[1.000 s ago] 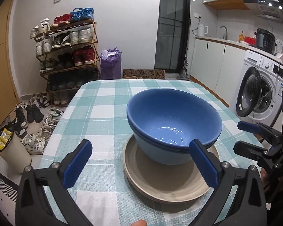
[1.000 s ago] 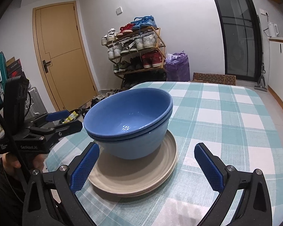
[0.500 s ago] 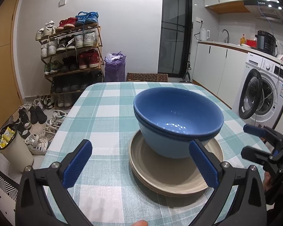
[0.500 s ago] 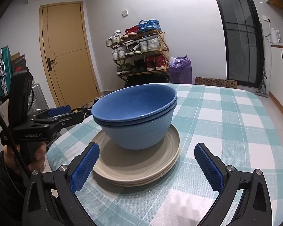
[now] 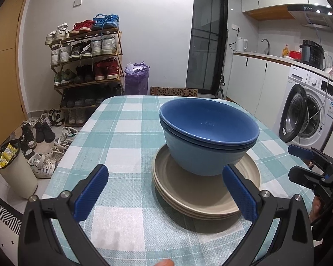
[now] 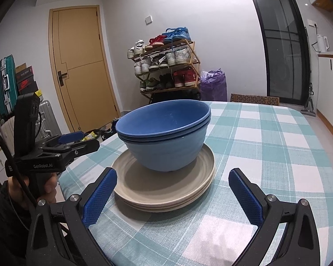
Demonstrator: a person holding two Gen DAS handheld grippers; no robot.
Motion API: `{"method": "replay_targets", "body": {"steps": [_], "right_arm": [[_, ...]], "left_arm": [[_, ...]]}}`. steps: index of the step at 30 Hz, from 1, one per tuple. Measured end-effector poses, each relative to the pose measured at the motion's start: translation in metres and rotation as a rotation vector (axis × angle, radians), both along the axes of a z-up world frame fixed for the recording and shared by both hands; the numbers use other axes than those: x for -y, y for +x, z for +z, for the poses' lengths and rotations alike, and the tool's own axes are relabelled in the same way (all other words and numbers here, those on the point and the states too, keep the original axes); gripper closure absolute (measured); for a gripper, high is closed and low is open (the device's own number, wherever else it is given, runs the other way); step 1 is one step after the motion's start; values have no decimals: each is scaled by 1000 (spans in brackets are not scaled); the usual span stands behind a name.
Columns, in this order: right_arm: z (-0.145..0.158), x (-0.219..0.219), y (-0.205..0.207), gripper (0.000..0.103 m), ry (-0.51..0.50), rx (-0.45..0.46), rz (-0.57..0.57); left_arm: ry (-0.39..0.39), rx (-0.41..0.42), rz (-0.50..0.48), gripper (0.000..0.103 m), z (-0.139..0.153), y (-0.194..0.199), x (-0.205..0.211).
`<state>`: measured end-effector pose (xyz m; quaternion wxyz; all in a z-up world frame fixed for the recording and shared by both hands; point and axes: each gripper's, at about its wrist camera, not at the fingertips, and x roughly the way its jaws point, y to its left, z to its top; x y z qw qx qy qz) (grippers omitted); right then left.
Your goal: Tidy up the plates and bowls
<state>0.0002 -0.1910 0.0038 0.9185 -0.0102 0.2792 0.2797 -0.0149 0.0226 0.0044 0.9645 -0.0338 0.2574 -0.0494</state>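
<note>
Two nested blue bowls (image 5: 208, 137) stand on a stack of beige plates (image 5: 202, 195) on the checked table (image 5: 126, 133). The same bowls (image 6: 166, 133) and plates (image 6: 166, 188) show in the right wrist view. My left gripper (image 5: 166, 191) is open and empty, just short of the stack and to its left. My right gripper (image 6: 173, 194) is open and empty, just in front of the plates. The right gripper also shows at the right edge of the left wrist view (image 5: 308, 164), and the left gripper shows at the left of the right wrist view (image 6: 75, 143).
A shoe rack (image 5: 86, 66) and loose shoes (image 5: 44, 137) lie beyond the table's left side, with a bin (image 5: 13, 173) near the corner. A washing machine (image 5: 308, 113) and kitchen counter stand to the right. A door (image 6: 82, 66) and suitcase (image 6: 4, 84) are at the left.
Both grippers have drawn back and dropped lower, so the bowls and plates look lower-angled and a little farther. The stack itself has not moved.
</note>
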Motion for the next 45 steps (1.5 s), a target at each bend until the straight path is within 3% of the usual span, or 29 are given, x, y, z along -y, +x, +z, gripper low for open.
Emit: {"method": "replay_targets", "body": {"steps": [45], "right_arm": [[-3, 2, -16, 1, 0, 34, 5]], "left_arm": [[-20, 17, -7, 0, 0, -6, -2]]}}
